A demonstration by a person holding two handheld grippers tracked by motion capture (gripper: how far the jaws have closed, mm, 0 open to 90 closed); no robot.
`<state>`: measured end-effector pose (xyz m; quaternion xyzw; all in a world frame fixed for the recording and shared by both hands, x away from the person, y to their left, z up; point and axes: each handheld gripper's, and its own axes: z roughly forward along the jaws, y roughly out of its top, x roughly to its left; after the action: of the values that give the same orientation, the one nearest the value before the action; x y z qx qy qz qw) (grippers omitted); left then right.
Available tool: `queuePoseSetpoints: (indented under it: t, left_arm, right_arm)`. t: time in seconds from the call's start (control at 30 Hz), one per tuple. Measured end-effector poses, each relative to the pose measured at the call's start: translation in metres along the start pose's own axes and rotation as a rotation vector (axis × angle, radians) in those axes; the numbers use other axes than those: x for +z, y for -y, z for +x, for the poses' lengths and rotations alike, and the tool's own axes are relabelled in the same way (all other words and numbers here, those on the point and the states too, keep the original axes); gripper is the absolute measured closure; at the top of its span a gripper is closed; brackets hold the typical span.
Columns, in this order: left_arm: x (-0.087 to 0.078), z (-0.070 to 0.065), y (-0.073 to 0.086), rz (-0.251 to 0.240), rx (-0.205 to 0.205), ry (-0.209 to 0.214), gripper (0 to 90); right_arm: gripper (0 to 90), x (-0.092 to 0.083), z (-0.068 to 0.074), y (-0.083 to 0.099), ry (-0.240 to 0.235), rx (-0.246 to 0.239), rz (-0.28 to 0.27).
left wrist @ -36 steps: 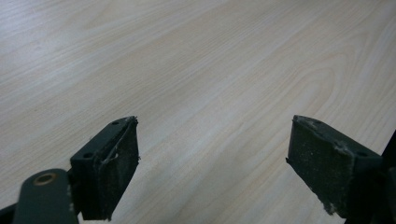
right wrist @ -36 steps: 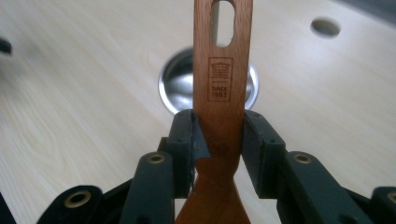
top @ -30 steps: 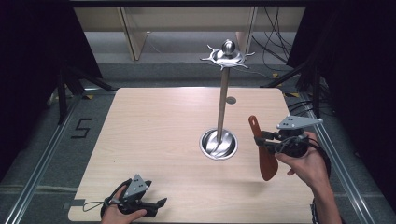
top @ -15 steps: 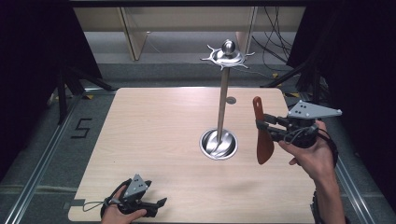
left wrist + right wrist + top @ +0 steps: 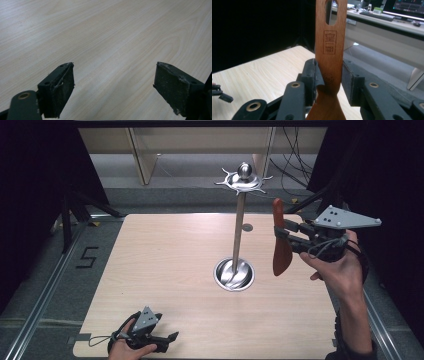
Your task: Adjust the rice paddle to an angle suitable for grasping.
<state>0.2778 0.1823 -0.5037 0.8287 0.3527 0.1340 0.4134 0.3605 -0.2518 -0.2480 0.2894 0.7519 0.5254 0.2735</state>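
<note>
A reddish-brown wooden spatula [image 5: 281,251] hangs upright in the air to the right of a metal stand [image 5: 239,230]. Its blade points down and its slotted handle [image 5: 331,37] points up. My right gripper [image 5: 280,231] is shut on the handle, just above where the blade widens, with a pad pressed on each side [image 5: 329,77]. The stand has a round base [image 5: 233,274] on the table and a ring of hooks [image 5: 244,179] at its top, left of and slightly above the handle's end. My left gripper [image 5: 170,340] rests open near the table's front left edge, with bare wood between its jaws [image 5: 113,87].
The light wooden table [image 5: 150,270] has a small round mark [image 5: 247,227] behind the stand. Beyond the far edge stand wooden furniture legs [image 5: 142,160] and cables [image 5: 295,155]. A "5" [image 5: 86,257] is marked on the floor at the left.
My right gripper has risen and moved back with the spatula, which turned from a tilt to upright beside the stand. The left gripper has stayed put.
</note>
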Motion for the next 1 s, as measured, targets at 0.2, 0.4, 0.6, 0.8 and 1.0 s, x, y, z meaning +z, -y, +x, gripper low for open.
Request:
queuePoseSetpoints:
  t: [0.2, 0.4, 0.6, 0.8, 1.0]
  left_arm:
    - [0.0, 0.0, 0.0, 0.001, 0.002, -0.002, 15.9]
    - [0.0, 0.0, -0.001, 0.002, 0.005, -0.001, 15.9]
    - [0.0, 0.001, -0.001, 0.003, 0.009, -0.002, 15.9]
    - [0.0, 0.0, 0.0, 0.001, 0.004, -0.001, 15.9]
    - [0.0, -0.001, 0.0, 0.004, -0.018, -0.002, 15.9]
  right_arm:
    - [67.1, 0.008, 0.0, -0.016, 0.0, -0.014, -0.021]
    - [67.1, 0.014, -0.001, -0.022, 0.004, 0.005, -0.026]
    - [67.0, 0.021, -0.005, -0.022, -0.007, 0.013, -0.024]
    - [67.1, 0.028, -0.006, -0.022, -0.016, 0.02, -0.018]
    - [67.0, 0.034, -0.008, -0.02, -0.02, 0.028, -0.02]
